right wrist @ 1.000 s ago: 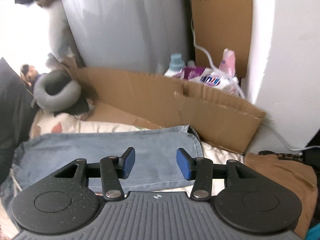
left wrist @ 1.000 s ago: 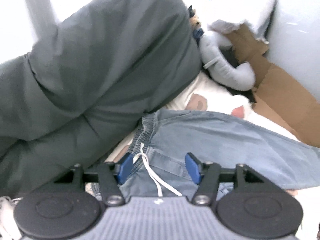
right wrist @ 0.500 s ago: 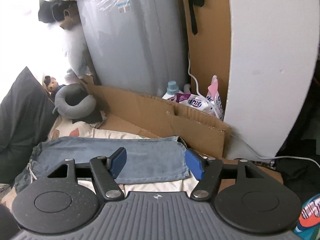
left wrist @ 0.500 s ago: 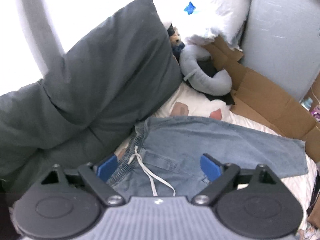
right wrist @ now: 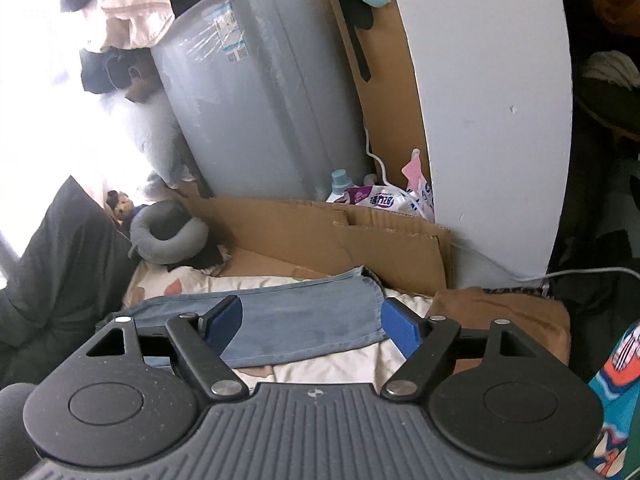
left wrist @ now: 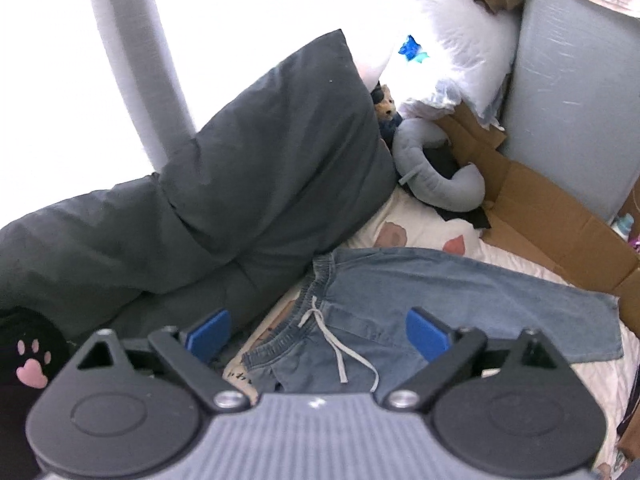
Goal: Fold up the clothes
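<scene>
- On the bedsheet (left wrist: 520, 264), jeans (left wrist: 440, 300) lie folded lengthwise; crosswise fold remains, I judge.
- I read left gripper (left wrist: 318, 330) and right gripper (right wrist: 310, 320) jaws just opening, both empty.

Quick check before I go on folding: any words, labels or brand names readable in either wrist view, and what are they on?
No text can be read with certainty.
Label on the grey appliance: print too small to read.
Purple and white detergent bag: large characters, too blurred to read.
Black writing on the bedsheet beside the jeans: partly hidden, illegible.
</scene>
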`<state>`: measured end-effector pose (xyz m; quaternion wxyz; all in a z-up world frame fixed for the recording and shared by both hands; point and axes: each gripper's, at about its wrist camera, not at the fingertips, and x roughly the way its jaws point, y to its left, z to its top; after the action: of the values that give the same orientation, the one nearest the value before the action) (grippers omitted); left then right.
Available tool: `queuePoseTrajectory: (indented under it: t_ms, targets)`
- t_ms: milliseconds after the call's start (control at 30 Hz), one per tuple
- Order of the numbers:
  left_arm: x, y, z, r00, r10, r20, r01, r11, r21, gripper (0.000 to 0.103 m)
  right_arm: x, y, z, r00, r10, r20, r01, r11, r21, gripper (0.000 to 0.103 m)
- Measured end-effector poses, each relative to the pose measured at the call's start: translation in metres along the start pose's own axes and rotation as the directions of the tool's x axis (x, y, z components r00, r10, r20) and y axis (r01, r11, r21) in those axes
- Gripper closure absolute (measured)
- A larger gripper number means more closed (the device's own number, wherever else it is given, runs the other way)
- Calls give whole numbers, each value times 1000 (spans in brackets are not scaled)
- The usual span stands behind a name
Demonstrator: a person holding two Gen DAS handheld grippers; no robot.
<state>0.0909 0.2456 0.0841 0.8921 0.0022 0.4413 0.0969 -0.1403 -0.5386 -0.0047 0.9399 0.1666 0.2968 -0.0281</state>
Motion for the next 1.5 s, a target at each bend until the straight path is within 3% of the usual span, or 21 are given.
queuePoseTrajectory:
  t_ms: [233, 333, 500, 700, 800, 867, 967, 1133, 1333, 1500]
  targets:
    - [34, -1, -33, 999, -32, -34, 31, 999, -29, 4, -8, 4, -36, 1000, -19, 1, 19, 999, 41, 21]
    - [49, -5, -55, 996, -55, -69, 55, 998, -8, 4, -8, 4, -50, 1000, 19, 17, -20, 997, 69, 21]
    - [78, -11, -84, 991, -81, -107, 82, 997, 3, 4, -13, 4, -70, 999, -2, 33, -2, 995, 98, 21]
    - [122, -19, -112, 991, -73, -115, 72, 997, -10, 5, -10, 1, -107, 999, -39, -10, 40, 992, 119, 21]
    - [143, -22, -126, 995, -13, -99, 11, 1000, -21, 6, -3, 0, -131, 997, -51, -61, 56, 994, 97, 21]
    - [162, -23, -136, 992, -40, -117, 37, 999, -24, 6, 5, -2, -148, 993, -59, -107, 67, 995, 72, 21]
    - [193, -25, -151, 985, -66, -160, 65, 998, -10, 6, 19, -7, -175, 981, -69, -180, 79, 996, 50, 21]
    - [241, -29, -181, 963, -94, -254, 102, 995, 19, 9, 48, -22, -218, 954, -56, -295, 92, 990, 111, 22]
    - [262, -28, -201, 929, -50, -368, 64, 998, 24, 12, 70, -30, -244, 899, -89, -428, 162, 977, 136, 26]
    - [270, -30, -206, 932, -40, -359, 55, 998, 32, 12, 72, -27, -260, 873, -90, -480, 186, 970, 156, 26]
